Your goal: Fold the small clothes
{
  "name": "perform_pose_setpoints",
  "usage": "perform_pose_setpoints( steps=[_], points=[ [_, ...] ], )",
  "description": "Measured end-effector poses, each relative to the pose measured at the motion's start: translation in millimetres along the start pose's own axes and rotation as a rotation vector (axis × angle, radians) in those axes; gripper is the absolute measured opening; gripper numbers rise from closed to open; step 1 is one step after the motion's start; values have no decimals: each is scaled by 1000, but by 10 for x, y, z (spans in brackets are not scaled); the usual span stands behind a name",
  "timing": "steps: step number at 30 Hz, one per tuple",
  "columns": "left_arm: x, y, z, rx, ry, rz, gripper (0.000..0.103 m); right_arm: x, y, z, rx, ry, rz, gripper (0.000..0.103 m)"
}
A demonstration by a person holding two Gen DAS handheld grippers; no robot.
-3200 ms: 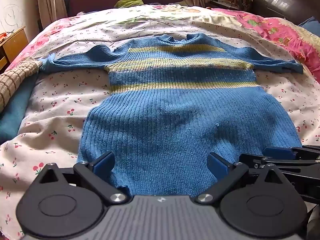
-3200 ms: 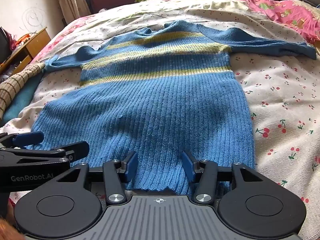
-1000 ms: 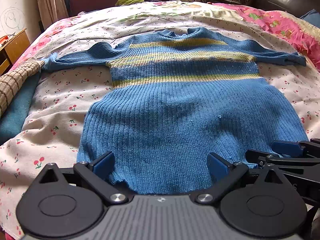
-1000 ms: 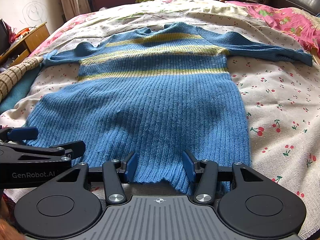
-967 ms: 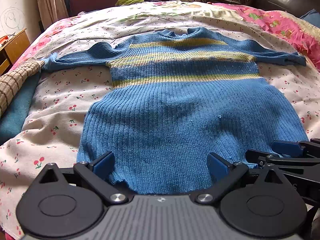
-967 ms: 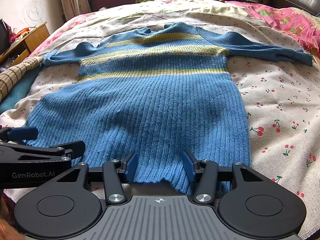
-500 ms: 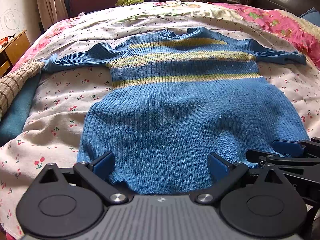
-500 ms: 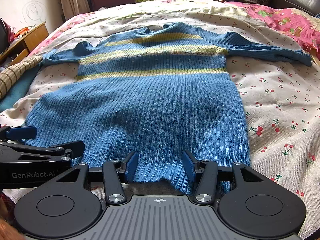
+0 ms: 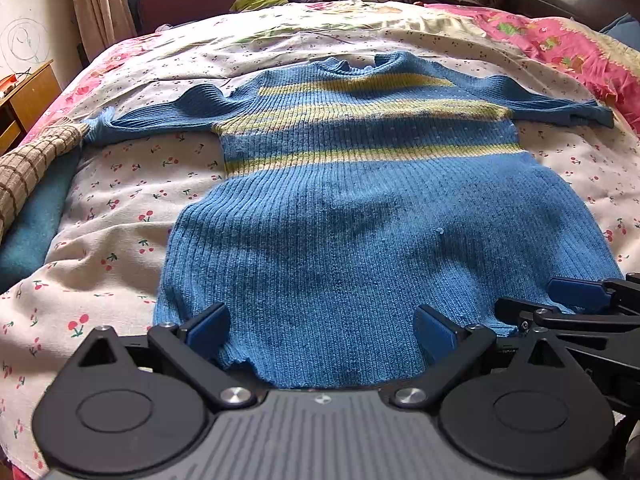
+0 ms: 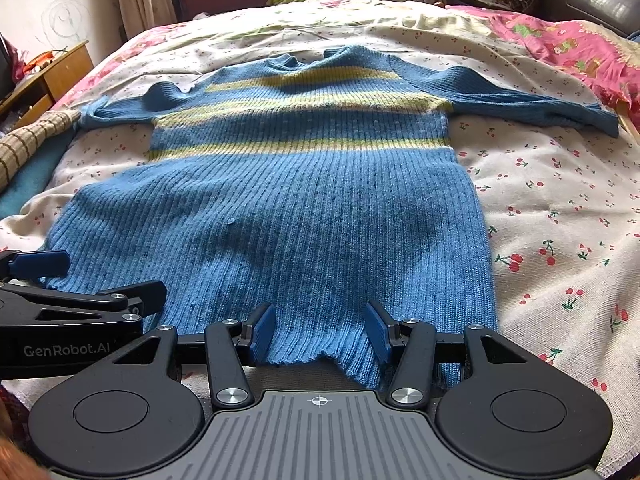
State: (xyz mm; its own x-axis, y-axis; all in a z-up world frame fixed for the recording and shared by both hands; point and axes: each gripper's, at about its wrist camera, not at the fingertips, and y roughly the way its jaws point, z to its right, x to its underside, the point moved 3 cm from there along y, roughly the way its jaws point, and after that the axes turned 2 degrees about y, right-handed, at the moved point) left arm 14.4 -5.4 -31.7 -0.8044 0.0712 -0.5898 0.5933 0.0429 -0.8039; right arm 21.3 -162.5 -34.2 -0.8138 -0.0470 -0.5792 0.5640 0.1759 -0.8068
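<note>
Nothing has shifted in the last second: the sweater point(image 9: 352, 216) lies flat on the bed point(image 9: 120, 200), and the left claw point(image 9: 320, 330) and right claw point(image 10: 320, 334) both hover apart over its hem, so folding has not started.

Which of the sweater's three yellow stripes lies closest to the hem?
The lowest stripe, running across the sweater below the sleeves. The other two sit higher, toward the collar.

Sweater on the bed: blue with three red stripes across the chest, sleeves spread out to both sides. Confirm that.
Not quite. The sweater has yellow stripes, not red, as the left wrist view shows. It is blue, with three stripes and sleeves spread to both sides on the bed.
</note>
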Motion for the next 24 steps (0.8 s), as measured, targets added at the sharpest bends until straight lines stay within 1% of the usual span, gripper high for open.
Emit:
perform_pose_setpoints(
  steps=[8, 12, 16, 19, 21, 24],
  points=[
    [-43, -60, -2, -4, 5, 31, 103, -43, -44, -5, -11, 3, 14, 50],
    [-131, -180, 48, -8, 41, 80, 103, -140, -94, 62, -34, 36, 38, 50],
    [-289, -239, 82, 35, 41, 93, 103, -283, -112, 205, -42, 83, 63, 50],
    [-463, -164, 156, 75, 55, 88, 103, -371, -17, 339, -34, 118, 51, 50],
    [-577, -67, 248, 76, 76, 92, 103, -385, 85, 403, -13, 127, 34, 50],
    [-661, 106, 354, 70, 90, 72, 103, -370, 172, 462, -22, 142, 11, 50]
  ],
)
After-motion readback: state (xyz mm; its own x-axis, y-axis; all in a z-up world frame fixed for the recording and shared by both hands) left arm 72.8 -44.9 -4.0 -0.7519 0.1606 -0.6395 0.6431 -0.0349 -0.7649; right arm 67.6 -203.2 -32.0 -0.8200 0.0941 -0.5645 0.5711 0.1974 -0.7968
